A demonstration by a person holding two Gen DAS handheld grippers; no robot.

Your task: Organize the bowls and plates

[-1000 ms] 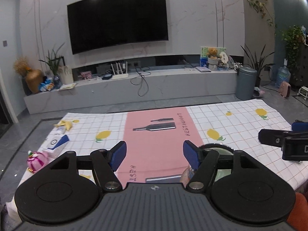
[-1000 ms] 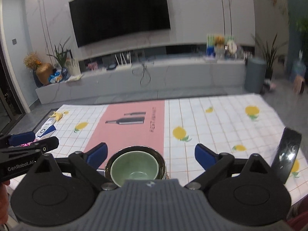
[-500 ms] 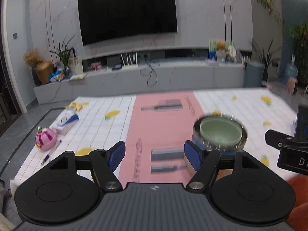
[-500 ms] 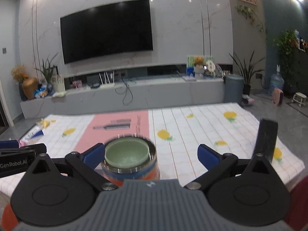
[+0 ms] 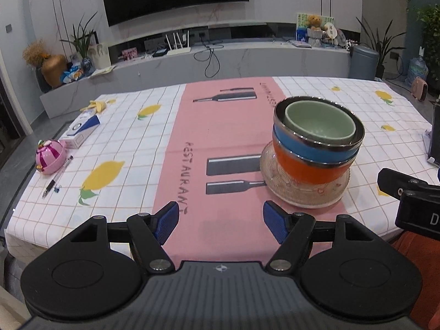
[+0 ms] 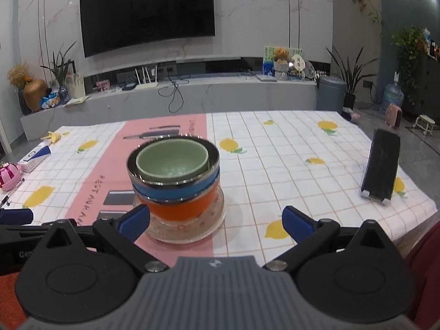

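A stack stands on the pink strip of the tablecloth: a clear glass plate (image 5: 297, 192) at the bottom, an orange bowl (image 5: 310, 169), a blue steel-rimmed bowl (image 5: 308, 148) and a green bowl (image 5: 319, 123) on top. The stack also shows in the right wrist view, with the glass plate (image 6: 189, 228), orange bowl (image 6: 181, 206), blue bowl (image 6: 176, 189) and green bowl (image 6: 172, 162). My left gripper (image 5: 220, 217) is open and empty, in front and left of the stack. My right gripper (image 6: 216, 220) is open and empty, just in front of the stack.
A pink toy (image 5: 51, 154), a pen (image 5: 56, 177), a blue-white box (image 5: 82, 130) and a banana peel (image 5: 96, 106) lie at the table's left side. A black phone on a stand (image 6: 381, 170) is at the right edge. A TV bench stands beyond the table.
Both grippers have drawn back from the stack and tilted down, so the stack now appears farther ahead and whole. Both stay open. The stack stays on the table.
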